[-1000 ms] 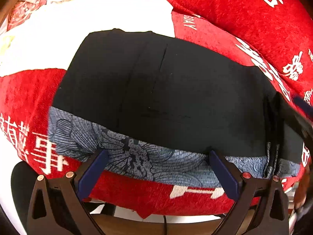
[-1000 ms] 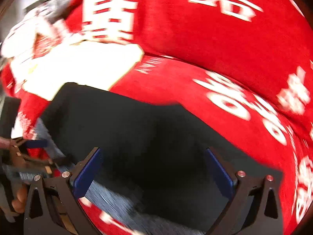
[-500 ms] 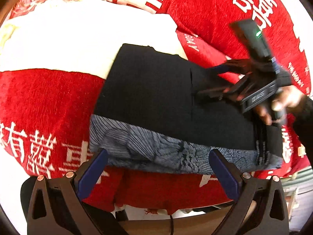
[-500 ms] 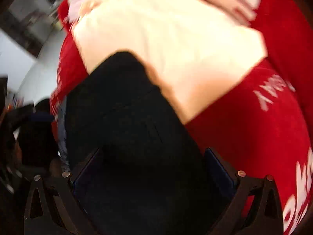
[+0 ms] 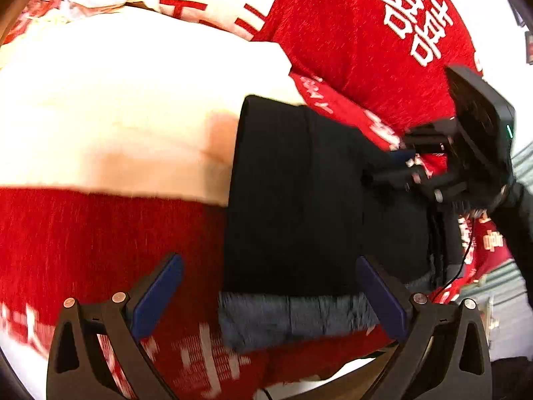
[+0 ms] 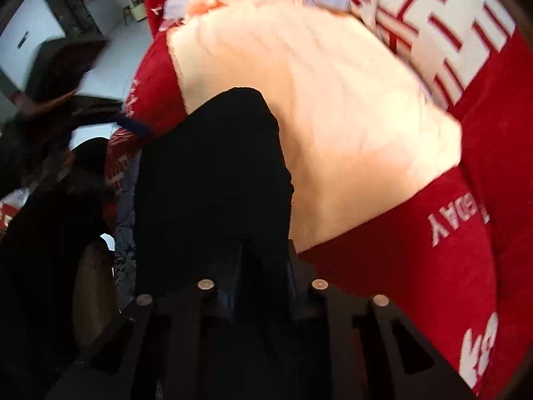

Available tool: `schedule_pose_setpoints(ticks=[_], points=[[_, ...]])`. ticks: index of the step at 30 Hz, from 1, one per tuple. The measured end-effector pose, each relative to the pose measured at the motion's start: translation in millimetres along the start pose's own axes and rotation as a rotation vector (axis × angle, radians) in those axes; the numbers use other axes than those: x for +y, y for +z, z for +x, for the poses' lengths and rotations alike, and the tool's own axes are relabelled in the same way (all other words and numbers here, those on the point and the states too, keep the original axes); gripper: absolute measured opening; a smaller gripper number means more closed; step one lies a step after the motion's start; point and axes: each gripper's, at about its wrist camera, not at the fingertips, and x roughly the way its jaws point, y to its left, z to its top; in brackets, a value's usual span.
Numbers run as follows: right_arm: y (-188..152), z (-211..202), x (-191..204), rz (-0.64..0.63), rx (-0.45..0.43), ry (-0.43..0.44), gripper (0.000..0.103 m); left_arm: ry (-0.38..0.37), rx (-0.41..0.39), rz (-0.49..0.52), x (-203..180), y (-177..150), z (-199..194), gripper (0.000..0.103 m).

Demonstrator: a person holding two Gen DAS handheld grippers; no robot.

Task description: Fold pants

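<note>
Black pants (image 5: 293,200), folded into a flat, roughly rectangular stack lying on a red blanket with white characters (image 5: 100,240), its far corner overlapping a cream patch (image 5: 133,116). A grey-blue patterned layer (image 5: 293,316) shows along the near edge. In the right wrist view the dark fabric (image 6: 213,180) runs down between two closing pads.

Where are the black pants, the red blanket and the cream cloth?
black pants (image 5: 293,206): left wrist view, middle of the folded top layer.
red blanket (image 5: 100,243): left wrist view, plain red part.
cream cloth (image 6: 333,126): right wrist view, its middle.
</note>
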Motion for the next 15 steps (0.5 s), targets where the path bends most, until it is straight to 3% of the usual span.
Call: schedule_pose_setpoints(ticks=[4, 7, 11, 13, 14, 15], points=[[-6.0, -24.9, 14.8, -0.041, -0.063, -0.032, 0.022, -0.077, 0.016, 0.027, 9.5, 21.4, 11.6, 0.103], [-7.5, -43.2, 27.3, -0.061, -0.116, -0.033, 0.021, -0.178, 0.029, 0.071, 2.9, 33.5, 20.2, 0.103], [-2.4, -43.6, 30.4, -0.06, -0.125, -0.04, 0.017, -0.25, 0.12, 0.14, -18.3, 38.3, 48.7, 0.103], [-0.9, -32.1, 26.6, -0.049, -0.101, -0.05, 0.017, -0.253, 0.17, 0.171, -35.0, 37.0, 62.4, 0.103], [-0.8, -27.4, 24.4, -0.044, -0.09, -0.06, 0.017, -0.211, 0.177, 0.201, -43.0, 35.5, 66.2, 0.102], [-0.4, -22.9, 22.7, -0.037, -0.079, -0.066, 0.017, -0.164, 0.185, 0.219, -47.1, 34.1, 69.7, 0.087]])
